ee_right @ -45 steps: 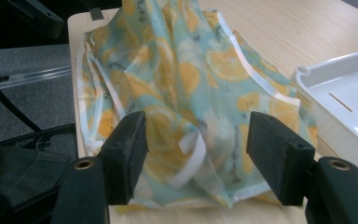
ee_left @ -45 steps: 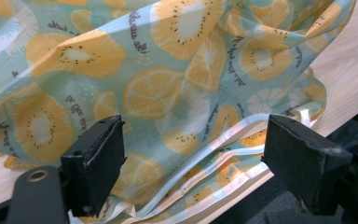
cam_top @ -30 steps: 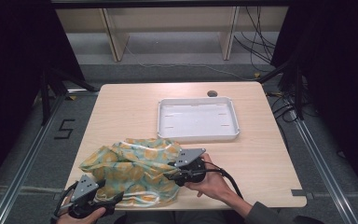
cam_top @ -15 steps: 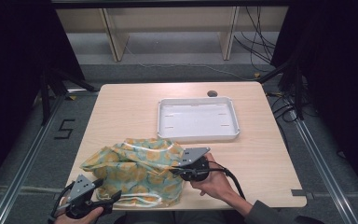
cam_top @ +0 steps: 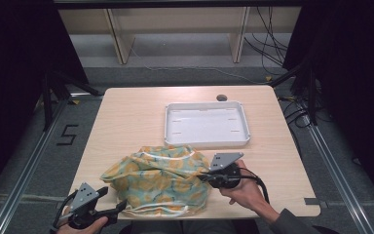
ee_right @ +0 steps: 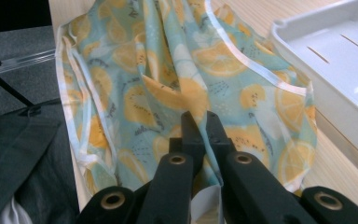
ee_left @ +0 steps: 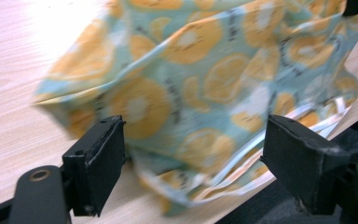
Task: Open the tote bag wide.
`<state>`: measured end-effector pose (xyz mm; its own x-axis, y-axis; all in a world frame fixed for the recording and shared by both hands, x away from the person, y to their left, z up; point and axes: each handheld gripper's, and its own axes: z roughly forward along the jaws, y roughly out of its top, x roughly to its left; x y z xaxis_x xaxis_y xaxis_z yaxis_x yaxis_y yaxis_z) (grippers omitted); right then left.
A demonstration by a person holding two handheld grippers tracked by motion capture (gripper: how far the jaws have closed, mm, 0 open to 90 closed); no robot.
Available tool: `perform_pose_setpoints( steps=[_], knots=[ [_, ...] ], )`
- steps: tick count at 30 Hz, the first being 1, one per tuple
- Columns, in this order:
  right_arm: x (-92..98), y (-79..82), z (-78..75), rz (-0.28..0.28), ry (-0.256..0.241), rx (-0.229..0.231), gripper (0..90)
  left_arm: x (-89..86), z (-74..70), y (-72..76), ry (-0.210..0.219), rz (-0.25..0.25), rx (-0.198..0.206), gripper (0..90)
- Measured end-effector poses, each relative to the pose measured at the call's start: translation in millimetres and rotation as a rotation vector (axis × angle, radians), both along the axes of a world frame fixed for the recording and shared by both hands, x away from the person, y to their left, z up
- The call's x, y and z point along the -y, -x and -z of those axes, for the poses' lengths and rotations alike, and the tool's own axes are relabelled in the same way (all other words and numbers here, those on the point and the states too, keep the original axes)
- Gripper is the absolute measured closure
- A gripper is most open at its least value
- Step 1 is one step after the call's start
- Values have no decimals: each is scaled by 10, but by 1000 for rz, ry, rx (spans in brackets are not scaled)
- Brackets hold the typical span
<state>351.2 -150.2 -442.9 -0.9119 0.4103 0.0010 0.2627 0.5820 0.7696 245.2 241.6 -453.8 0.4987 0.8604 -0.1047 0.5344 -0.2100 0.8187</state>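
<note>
The left gripper [cam_top: 119, 208] has drawn back, jaws wide; right gripper [cam_top: 203, 176] pinches 1 cloth [cam_top: 160, 178] beside 1 tray [cam_top: 206, 141].

Lab: framed rig w/ rails [cam_top: 27, 161], loose cables [cam_top: 272, 48].

On the one wooden table [cam_top: 126, 117] are counted one lemon-patterned cloth [cam_top: 160, 178], one white tray [cam_top: 206, 124] and two hand-held tools, left tool [cam_top: 111, 210] and right tool [cam_top: 205, 177].

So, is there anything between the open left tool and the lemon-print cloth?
Nothing visible. The left tool is open with the crumpled teal cloth with orange lemon print directly ahead, its white-trimmed edge lying between the jaws.
</note>
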Motion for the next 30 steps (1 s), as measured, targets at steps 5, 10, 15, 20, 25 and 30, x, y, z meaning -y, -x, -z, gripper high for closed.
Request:
perform_pose_setpoints(
  steps=[5,10,15,20,25,30],
  knots=[
    [263,7,-21,23,-3,1,900,7,8,-3,8,1,-5,205],
    [487,25,-43,50,-9,-4,900,8,8,-6,-3,8,-6,204],
    [710,40,-34,82,-7,-6,900,24,19,-9,2,21,-14,204],
    [937,56,-23,129,-2,-27,900,12,15,-11,-11,26,-10,204],
    [1132,66,-21,150,-9,-30,900,23,18,-9,-9,21,-17,205],
    [1252,82,-8,168,-13,-32,900,39,26,-8,6,15,-23,205]
  ],
)
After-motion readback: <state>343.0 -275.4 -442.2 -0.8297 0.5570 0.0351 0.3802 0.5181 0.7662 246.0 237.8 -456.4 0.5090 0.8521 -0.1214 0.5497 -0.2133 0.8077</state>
